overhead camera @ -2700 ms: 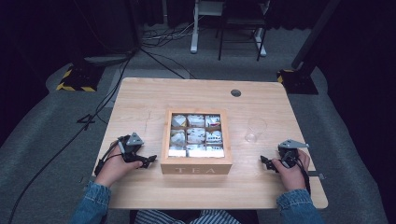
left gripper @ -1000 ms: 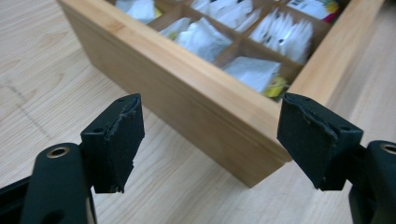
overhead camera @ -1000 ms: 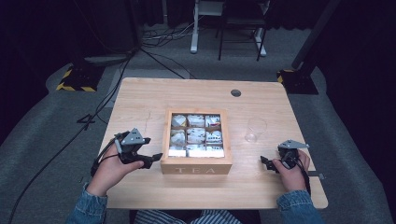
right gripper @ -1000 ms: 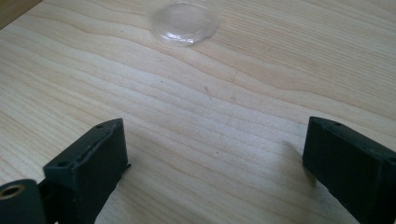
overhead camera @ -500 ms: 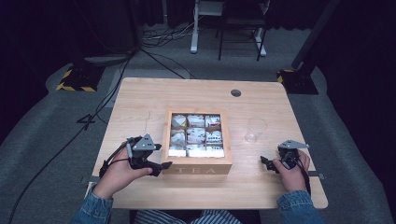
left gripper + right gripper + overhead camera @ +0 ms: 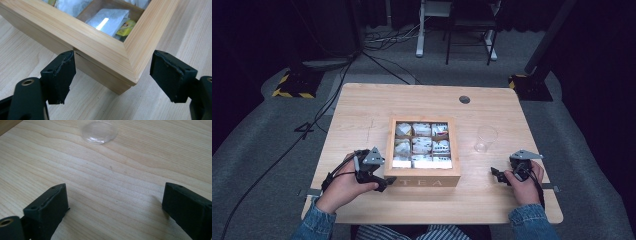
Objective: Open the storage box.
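The near corner of the pale wooden compartmented tea box [image 6: 105,53] is framed between the spread jaws of the left gripper [image 6: 112,75], not yet clamped. The right gripper [image 6: 117,205] is held released over bare tabletop, the clear plastic cup [image 6: 98,131] lying beyond its fingers. Nothing appears done yet.

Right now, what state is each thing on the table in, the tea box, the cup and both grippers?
Wooden tea box with nine compartments: lid off or open, tea bags showing in the compartments.
Clear plastic cup: upright, looks empty, standing apart to the box's right.
Left gripper: open, jaws straddling the box's near left corner, not clamped.
Right gripper: open, over bare table, holding nothing.
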`<action>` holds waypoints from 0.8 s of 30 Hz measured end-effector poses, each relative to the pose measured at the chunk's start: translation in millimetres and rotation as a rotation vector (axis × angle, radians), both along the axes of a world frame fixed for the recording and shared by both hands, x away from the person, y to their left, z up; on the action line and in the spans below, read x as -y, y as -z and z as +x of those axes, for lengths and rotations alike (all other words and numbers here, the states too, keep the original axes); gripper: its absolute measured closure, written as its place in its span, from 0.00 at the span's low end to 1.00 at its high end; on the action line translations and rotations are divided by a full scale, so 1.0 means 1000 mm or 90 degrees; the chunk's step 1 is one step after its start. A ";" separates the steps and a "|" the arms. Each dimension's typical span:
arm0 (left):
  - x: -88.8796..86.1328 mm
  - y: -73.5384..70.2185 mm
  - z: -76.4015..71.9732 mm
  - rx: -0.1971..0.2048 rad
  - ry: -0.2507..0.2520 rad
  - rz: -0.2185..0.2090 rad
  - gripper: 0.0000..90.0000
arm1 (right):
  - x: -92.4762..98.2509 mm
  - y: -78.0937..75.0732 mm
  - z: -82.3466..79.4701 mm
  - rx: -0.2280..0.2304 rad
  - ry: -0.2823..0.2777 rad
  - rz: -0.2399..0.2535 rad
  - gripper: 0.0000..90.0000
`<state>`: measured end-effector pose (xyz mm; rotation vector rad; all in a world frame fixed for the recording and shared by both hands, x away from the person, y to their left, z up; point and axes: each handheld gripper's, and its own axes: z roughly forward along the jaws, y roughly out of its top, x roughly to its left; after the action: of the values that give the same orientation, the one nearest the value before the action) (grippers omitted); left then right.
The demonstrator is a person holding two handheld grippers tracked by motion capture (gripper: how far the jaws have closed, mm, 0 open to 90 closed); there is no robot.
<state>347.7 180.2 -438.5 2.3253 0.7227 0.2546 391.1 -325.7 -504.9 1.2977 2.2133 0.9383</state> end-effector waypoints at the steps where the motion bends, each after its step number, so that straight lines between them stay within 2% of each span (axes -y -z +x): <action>1: 0.000 0.002 0.000 -0.001 0.001 0.004 0.25 | 0.000 0.000 0.000 -0.001 0.000 0.001 0.07; 7: 0.001 0.001 0.000 -0.001 0.001 0.013 0.26 | 0.000 0.000 0.000 0.000 -0.001 0.000 0.07; 10: 0.002 0.000 -0.001 0.007 0.001 0.018 0.26 | 0.000 0.000 0.000 0.000 0.000 0.000 0.07; 16: 0.002 -0.004 -0.001 -0.010 -0.008 0.010 0.31 | 0.000 0.000 0.000 0.000 -0.001 0.000 0.07; 24: 0.002 -0.008 -0.003 -0.006 -0.012 0.020 0.37 | 0.000 0.000 0.000 0.000 0.000 0.000 0.07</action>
<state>344.4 178.3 -430.1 2.3520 0.7500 0.2641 391.0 -325.6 -504.8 1.2978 2.2143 0.9392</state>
